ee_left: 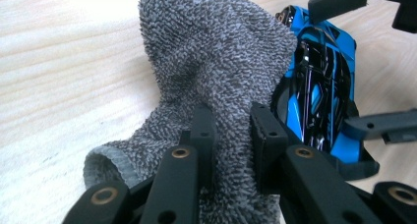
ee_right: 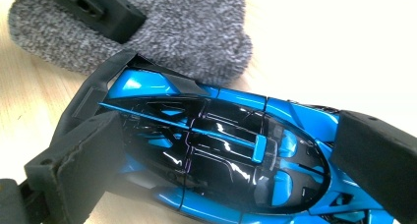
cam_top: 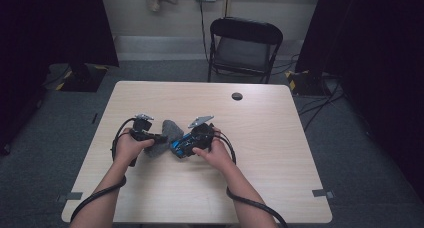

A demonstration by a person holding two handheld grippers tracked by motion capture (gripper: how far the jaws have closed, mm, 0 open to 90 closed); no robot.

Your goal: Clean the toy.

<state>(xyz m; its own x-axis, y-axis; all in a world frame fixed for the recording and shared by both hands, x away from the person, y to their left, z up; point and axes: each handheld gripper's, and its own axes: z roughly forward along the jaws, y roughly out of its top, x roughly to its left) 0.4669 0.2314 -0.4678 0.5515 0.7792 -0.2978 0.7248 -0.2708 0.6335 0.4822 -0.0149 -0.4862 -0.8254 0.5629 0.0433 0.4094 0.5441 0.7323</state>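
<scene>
Pale wood table (cam_top: 280,153), grey carpet, folding chair (cam_top: 244,48) (dark curtains), left gripper (ee_left: 231,130) pinching sock (ee_left: 206,62), right gripper (ee_right: 216,150) clamping toy car (ee_right: 221,160)

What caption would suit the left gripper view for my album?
Black jaws pinch a grey sock beside a blue toy car on a pale wooden table.

Light wood tabletop (cam_top: 280,153). Lying on it: 1 grey sock (cam_top: 165,137), touching 1 blue-and-black toy car (cam_top: 184,145) just beside it. 1 dark round grommet (cam_top: 237,96) near the far edge.
</scene>
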